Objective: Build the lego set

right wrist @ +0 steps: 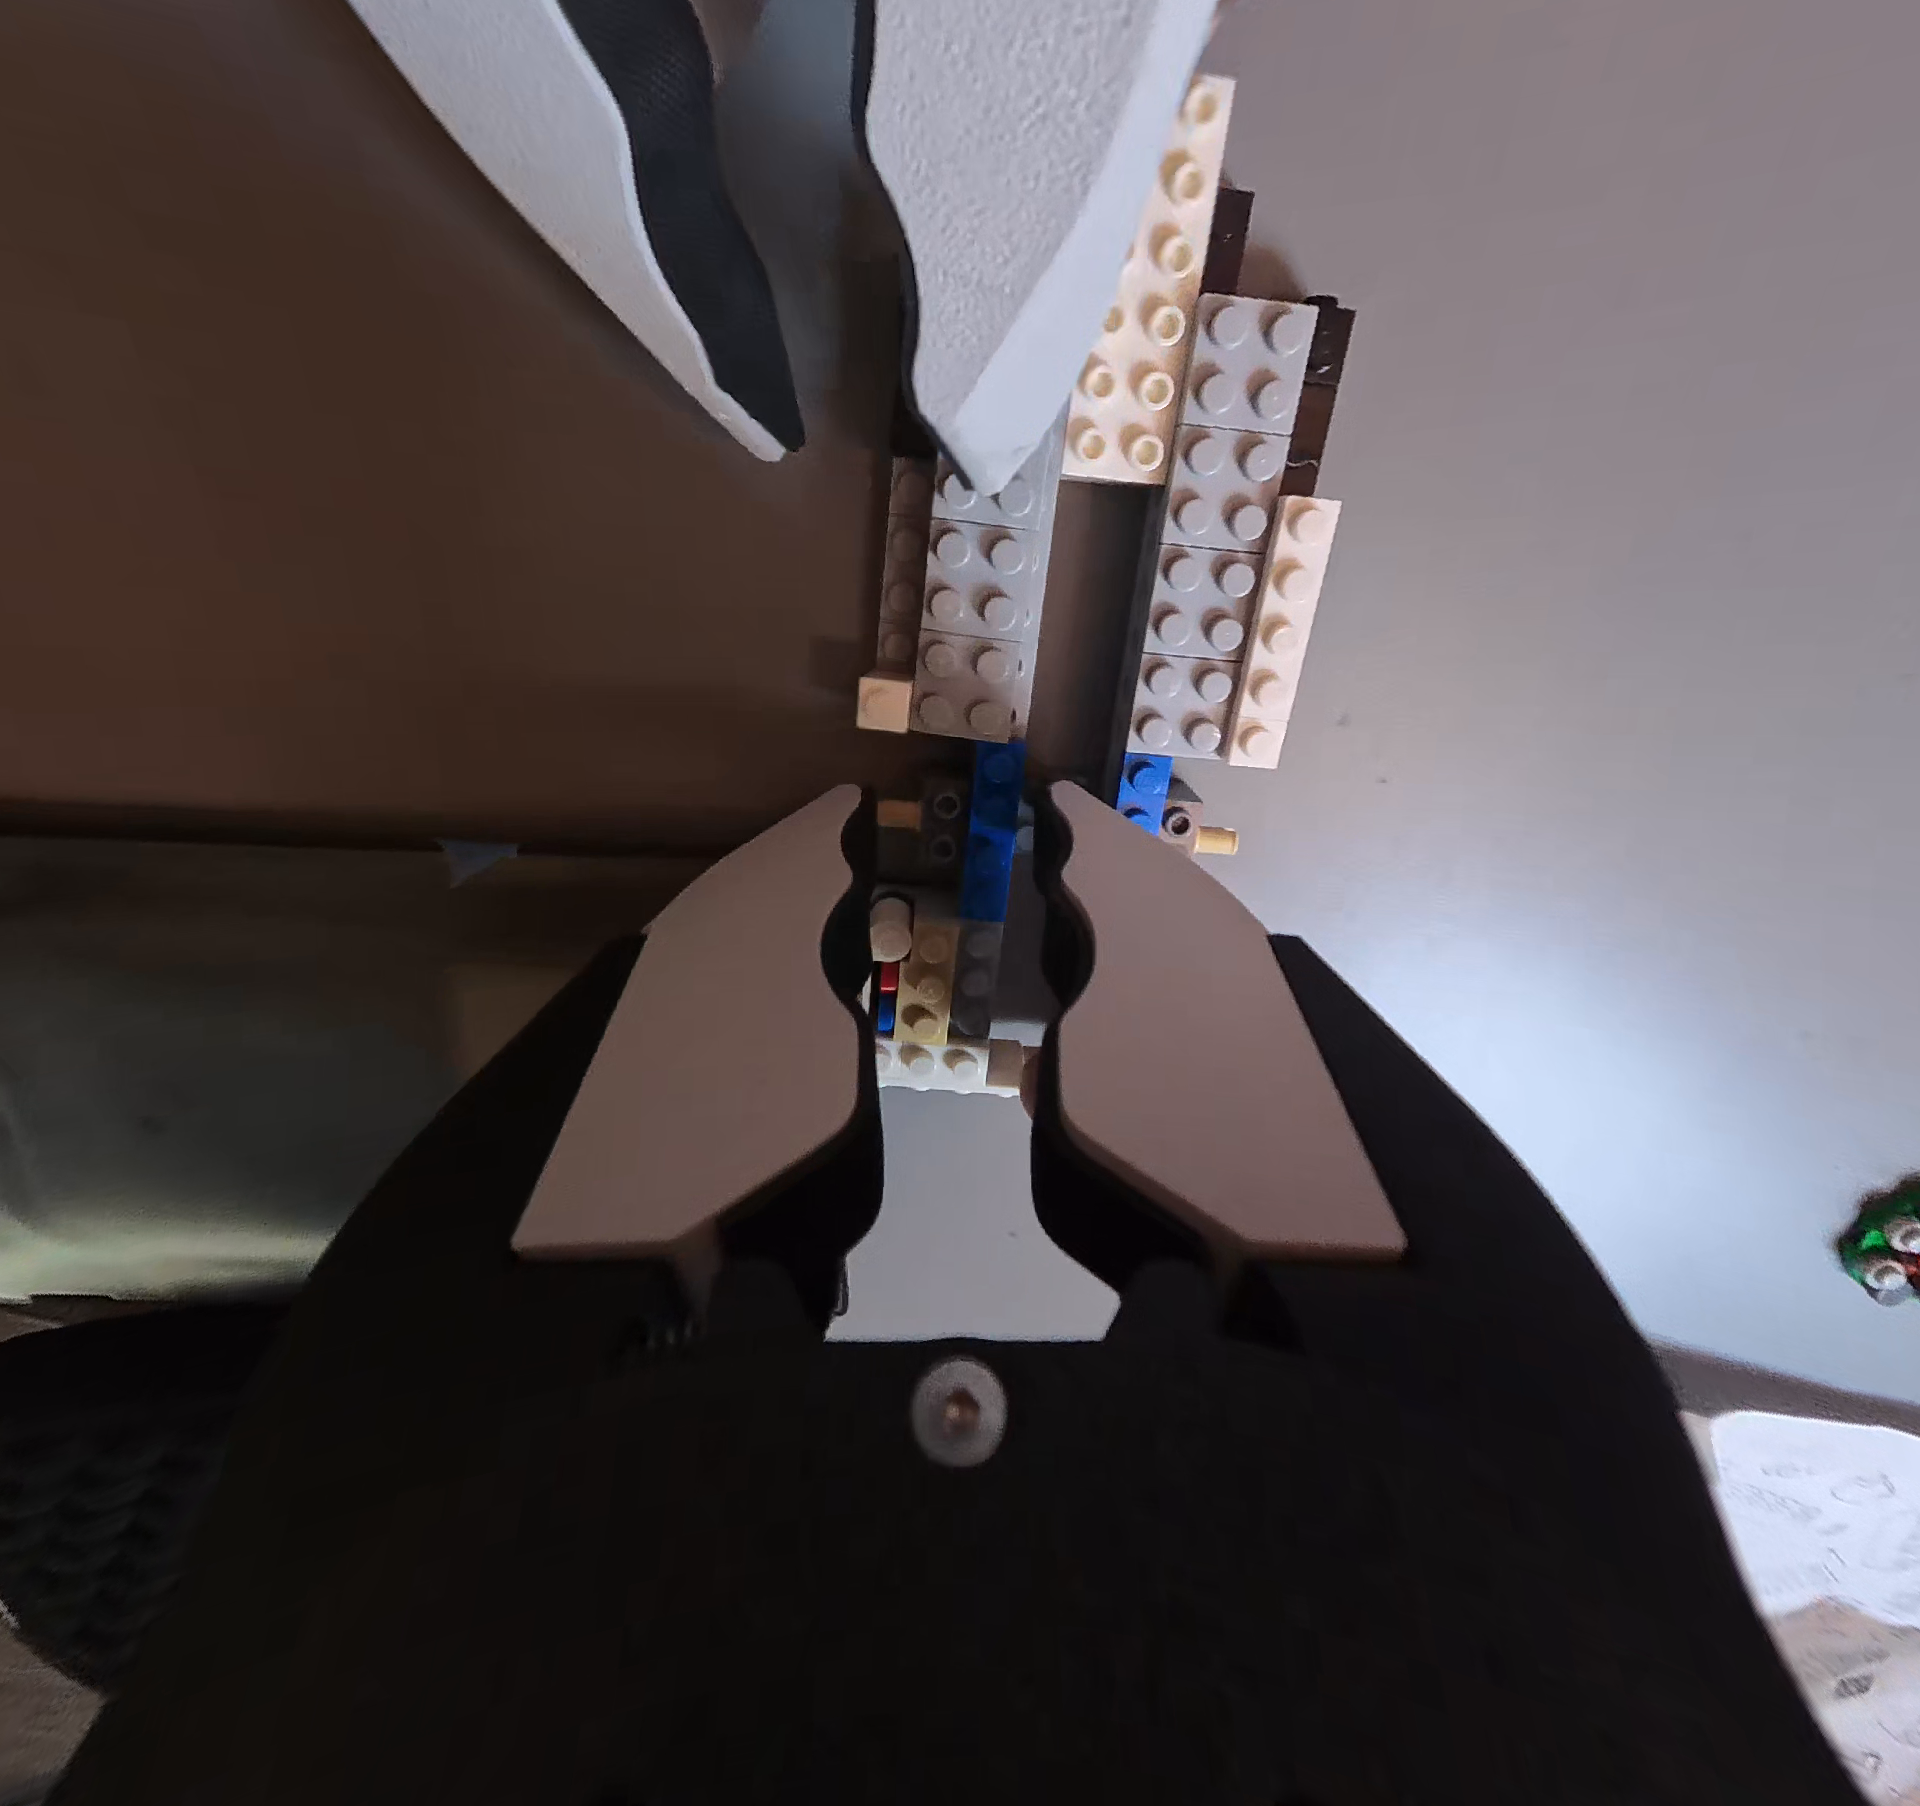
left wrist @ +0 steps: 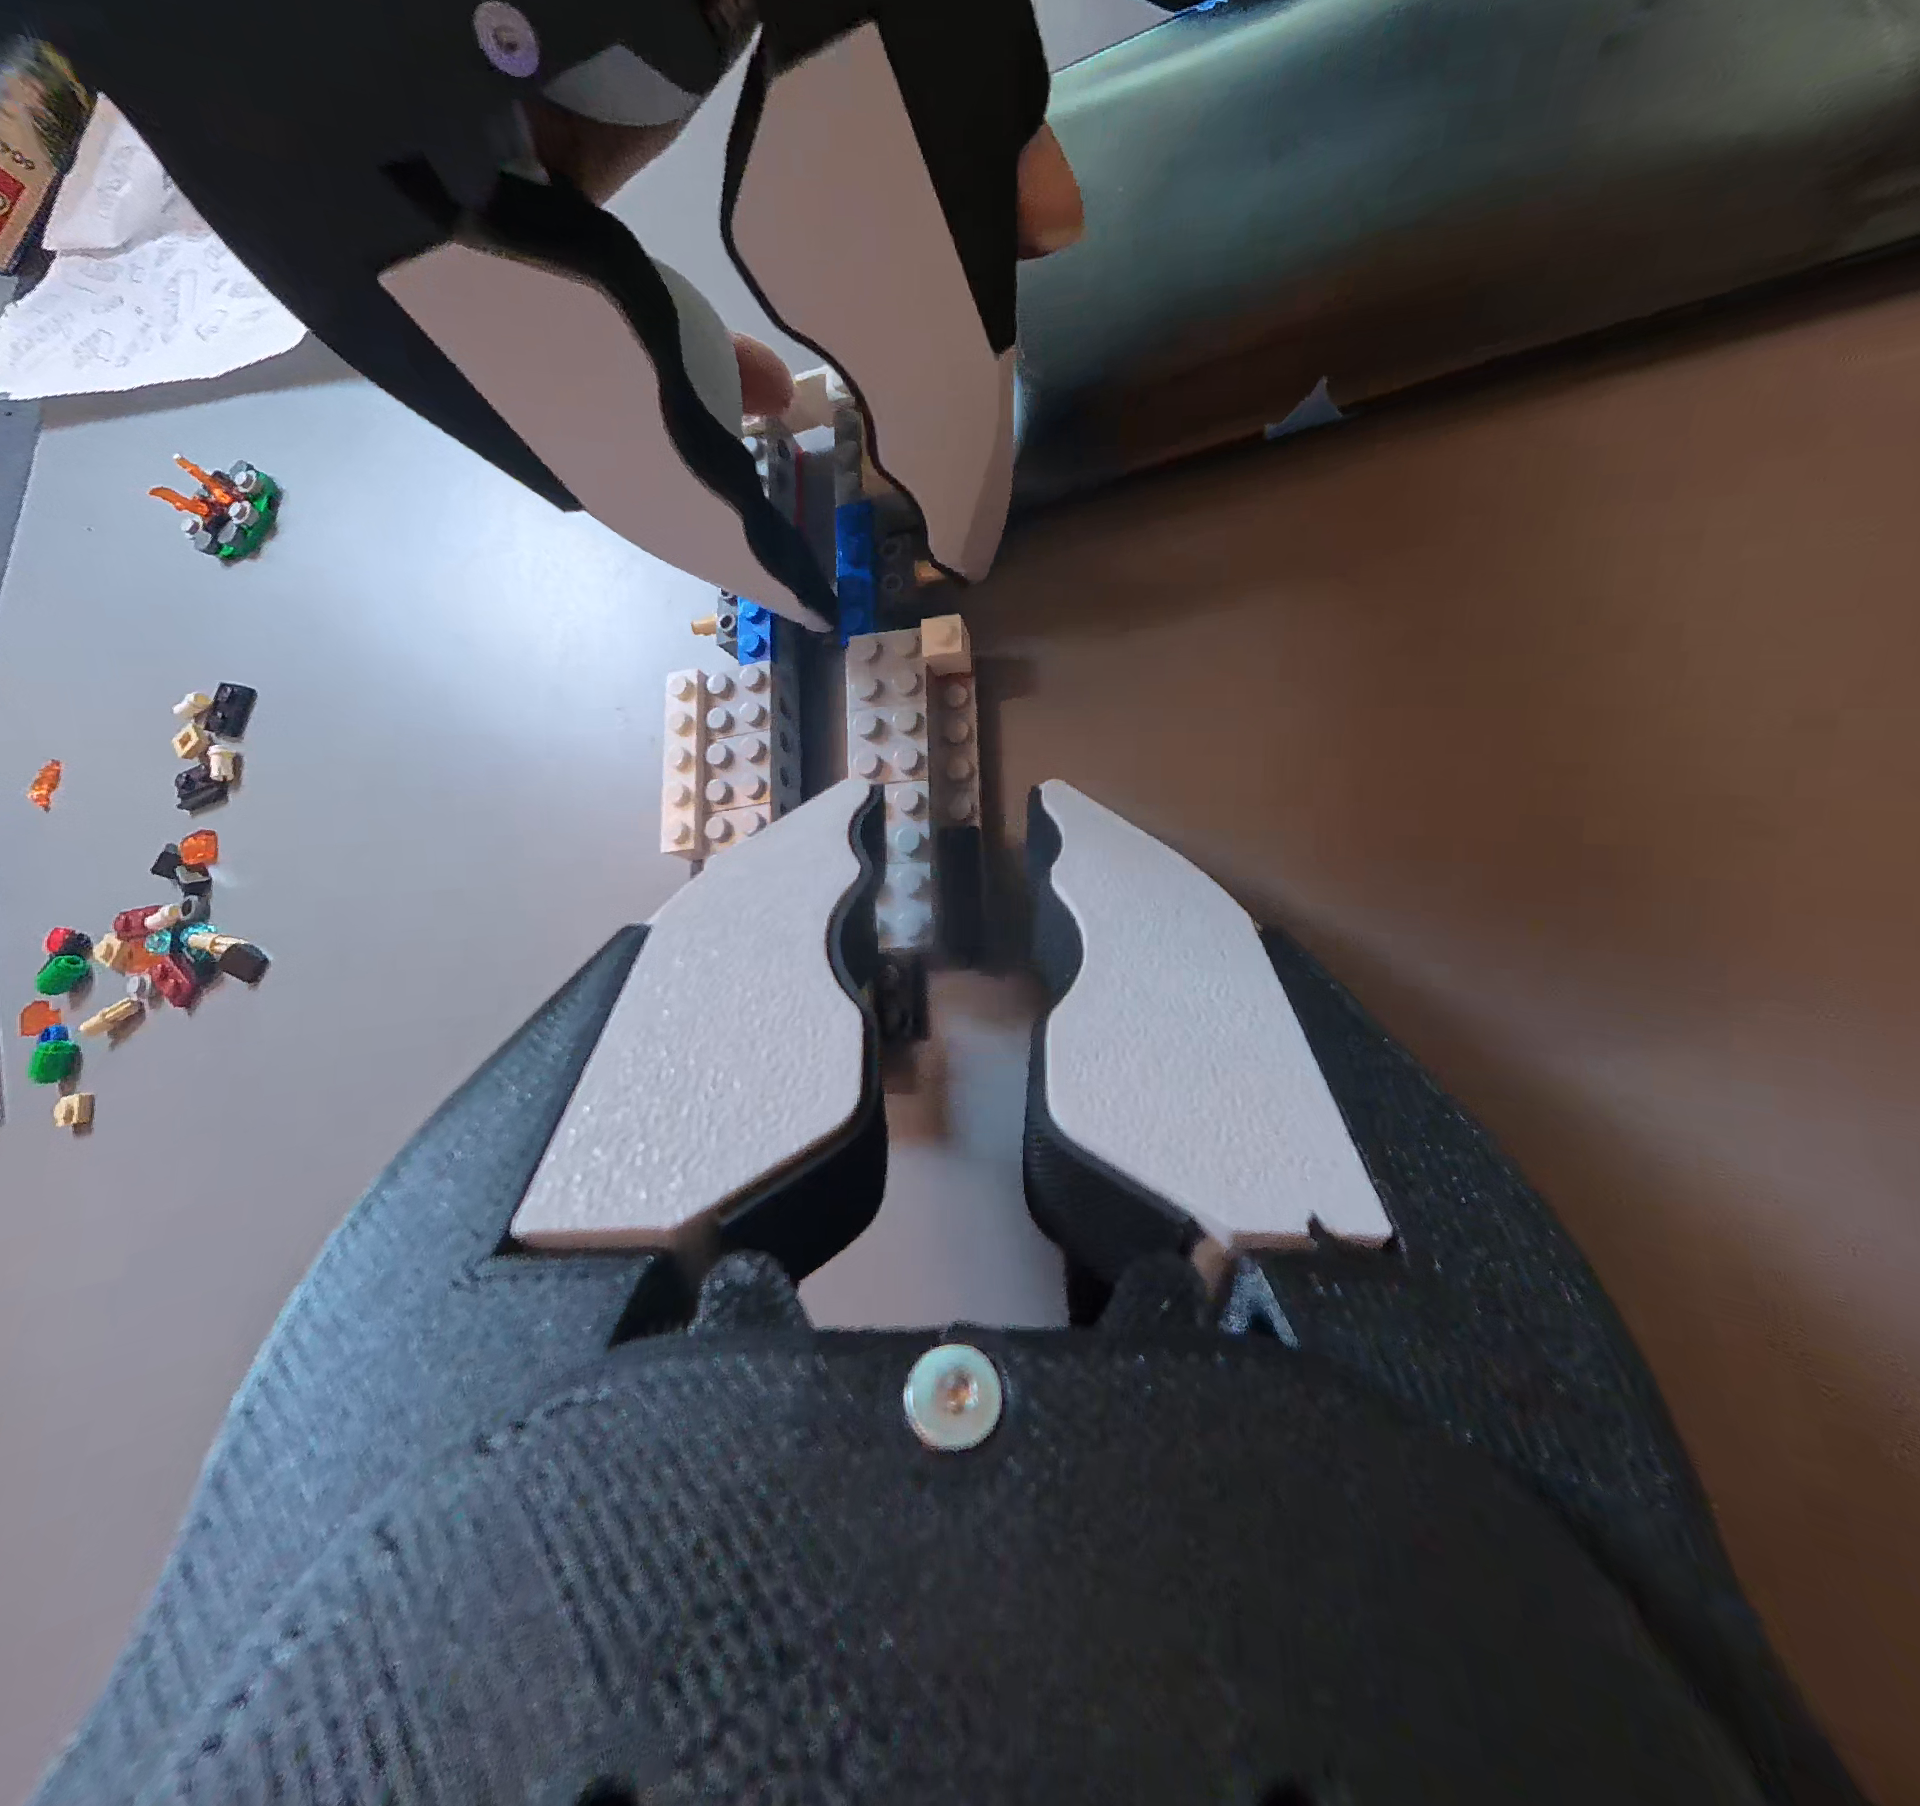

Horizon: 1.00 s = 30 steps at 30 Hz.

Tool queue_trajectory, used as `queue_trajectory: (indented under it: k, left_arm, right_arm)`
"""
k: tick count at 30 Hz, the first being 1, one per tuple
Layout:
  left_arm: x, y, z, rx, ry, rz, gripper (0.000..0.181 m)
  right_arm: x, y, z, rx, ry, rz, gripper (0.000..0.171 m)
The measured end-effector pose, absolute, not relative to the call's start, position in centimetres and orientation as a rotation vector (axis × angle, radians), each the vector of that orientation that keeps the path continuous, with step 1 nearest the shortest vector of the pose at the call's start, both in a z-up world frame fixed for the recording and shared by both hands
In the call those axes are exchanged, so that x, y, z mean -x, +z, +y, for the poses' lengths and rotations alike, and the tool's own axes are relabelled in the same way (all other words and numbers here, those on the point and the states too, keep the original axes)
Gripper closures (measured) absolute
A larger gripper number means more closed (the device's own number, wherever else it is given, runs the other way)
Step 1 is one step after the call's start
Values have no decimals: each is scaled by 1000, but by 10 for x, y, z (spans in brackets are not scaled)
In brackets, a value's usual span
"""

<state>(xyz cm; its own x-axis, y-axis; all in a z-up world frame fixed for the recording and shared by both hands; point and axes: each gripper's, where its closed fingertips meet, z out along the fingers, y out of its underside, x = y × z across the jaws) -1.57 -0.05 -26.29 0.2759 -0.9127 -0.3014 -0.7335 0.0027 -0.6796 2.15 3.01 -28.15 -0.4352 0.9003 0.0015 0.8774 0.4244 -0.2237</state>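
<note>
Loose pieces [left wrist: 156,956] left of lego build [left wrist: 831,738].

Left gripper [left wrist: 951,800] fingers parted, right gripper [right wrist: 956,800] fingers parted, tips facing.

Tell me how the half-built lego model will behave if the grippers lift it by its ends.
The lego model looks stiff but probably fragile: many small bricks stacked in rows could pop apart. The long shape held by the left gripper and right gripper may flex at the joints. Protruding tan pegs seem likely to snag.
</note>
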Motion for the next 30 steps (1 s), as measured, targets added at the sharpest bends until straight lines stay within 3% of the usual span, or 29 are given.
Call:
queue_trajectory:
  k: [16,23,30]
  left_arm:
    - [21,-272,6,1791,-149,1516,154]
    - [21,-273,7,1796,-150,1509,154]
    - [23,-273,9,1778,-112,1516,154]
  right_arm:
    - [-18,-281,25,1586,307,-2527,146]
    - [-12,-283,20,1573,319,-2474,138]
    - [-9,-285,25,1631,302,-2403,146]
